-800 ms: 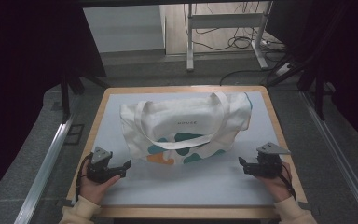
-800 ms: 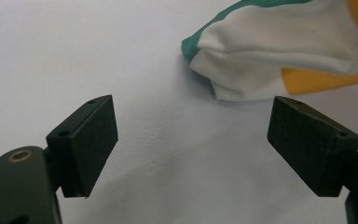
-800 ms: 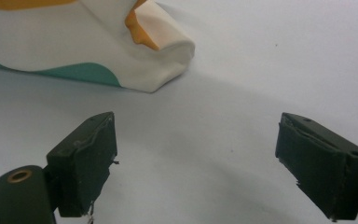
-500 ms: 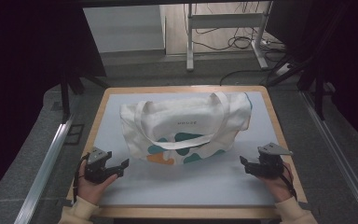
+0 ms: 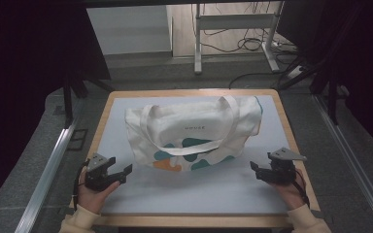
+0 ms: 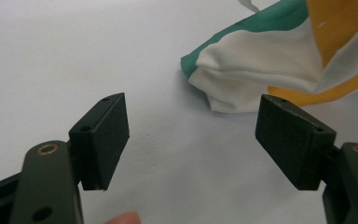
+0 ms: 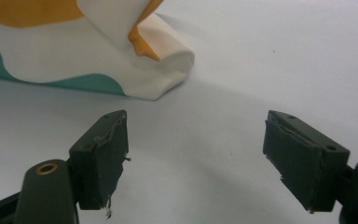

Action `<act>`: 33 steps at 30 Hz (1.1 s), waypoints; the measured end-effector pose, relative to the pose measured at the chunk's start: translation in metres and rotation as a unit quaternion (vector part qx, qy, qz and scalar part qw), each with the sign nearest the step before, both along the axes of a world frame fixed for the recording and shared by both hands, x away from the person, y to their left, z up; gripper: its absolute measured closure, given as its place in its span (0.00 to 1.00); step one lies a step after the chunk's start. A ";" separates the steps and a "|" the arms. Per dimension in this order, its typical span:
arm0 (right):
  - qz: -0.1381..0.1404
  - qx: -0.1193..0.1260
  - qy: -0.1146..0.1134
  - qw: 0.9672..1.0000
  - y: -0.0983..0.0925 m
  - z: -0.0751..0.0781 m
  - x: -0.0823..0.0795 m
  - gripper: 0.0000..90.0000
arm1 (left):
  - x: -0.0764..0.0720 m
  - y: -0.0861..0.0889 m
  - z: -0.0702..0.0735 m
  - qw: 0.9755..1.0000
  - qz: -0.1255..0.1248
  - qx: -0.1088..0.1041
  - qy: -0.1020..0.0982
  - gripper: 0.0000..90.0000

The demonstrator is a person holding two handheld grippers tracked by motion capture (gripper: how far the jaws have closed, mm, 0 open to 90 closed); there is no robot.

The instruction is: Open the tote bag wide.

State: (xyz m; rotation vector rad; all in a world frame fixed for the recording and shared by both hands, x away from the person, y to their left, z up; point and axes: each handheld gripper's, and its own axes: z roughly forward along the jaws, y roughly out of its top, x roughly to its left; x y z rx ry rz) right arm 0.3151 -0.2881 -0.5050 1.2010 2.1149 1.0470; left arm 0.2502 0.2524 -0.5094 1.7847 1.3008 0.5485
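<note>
While both pairs of jaws stand wide with nothing between them, the tote bag (image 5: 194,133) lies just ahead: its near corners sit beyond the left gripper (image 6: 193,140) and right gripper (image 7: 196,154), untouched, on the white mat (image 5: 194,194).

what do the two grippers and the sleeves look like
Both the left gripper and the right gripper are black, each with two jaws faced in dark textured pads and brass-coloured pivot holes. The right one carries a grey three-cornered plate; its pads look frayed. The sleeves are cream.
</note>
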 end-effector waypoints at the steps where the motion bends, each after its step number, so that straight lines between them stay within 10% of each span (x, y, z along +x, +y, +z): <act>1: 0.000 0.000 0.000 1.000 0.000 0.000 0.000 0.25 | 0.000 0.000 0.000 1.000 0.000 0.000 0.000 0.28; 13: 0.004 0.038 -0.020 0.999 -0.004 0.021 -0.001 0.28 | -0.007 0.009 0.021 0.999 0.008 -0.019 -0.034 0.28; 33: 0.059 0.063 -0.067 0.994 0.011 0.083 0.005 0.29 | -0.008 -0.007 0.089 0.995 -0.052 -0.056 -0.067 0.27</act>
